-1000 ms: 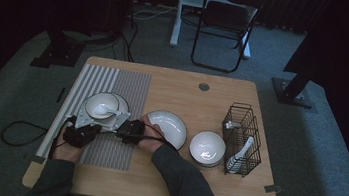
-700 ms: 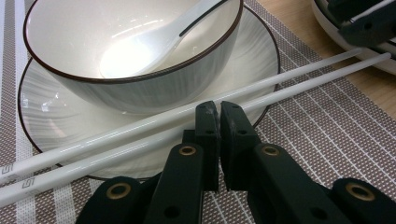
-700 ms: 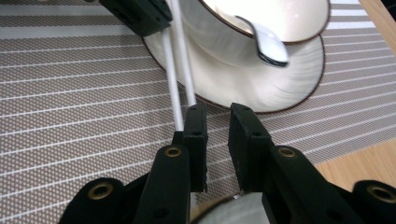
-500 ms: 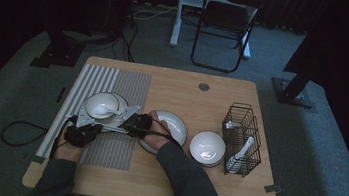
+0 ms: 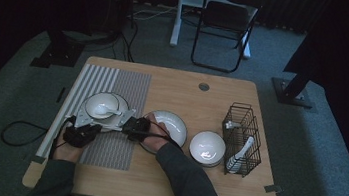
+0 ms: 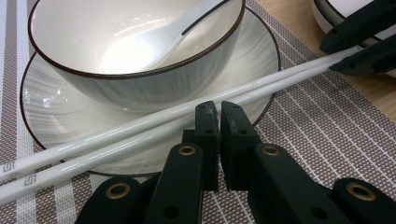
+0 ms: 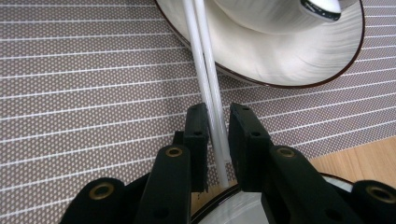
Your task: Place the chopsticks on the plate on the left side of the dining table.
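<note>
1. A staged recording room, not a home: a lone wooden worktop [image 5: 213, 97] stands on grey carpet [image 5: 317, 146].
2. Beyond it, a folding chair [image 5: 224, 26], loose cables [image 5: 135, 32] and stand bases [image 5: 297, 90] in darkness.

Two white chopsticks [image 7: 209, 84] lie side by side, touching along their length, glossy and straight. In the right gripper view they run from bottom centre up to the frame's top, crossing the striped mat onto the plate's rim.
</note>
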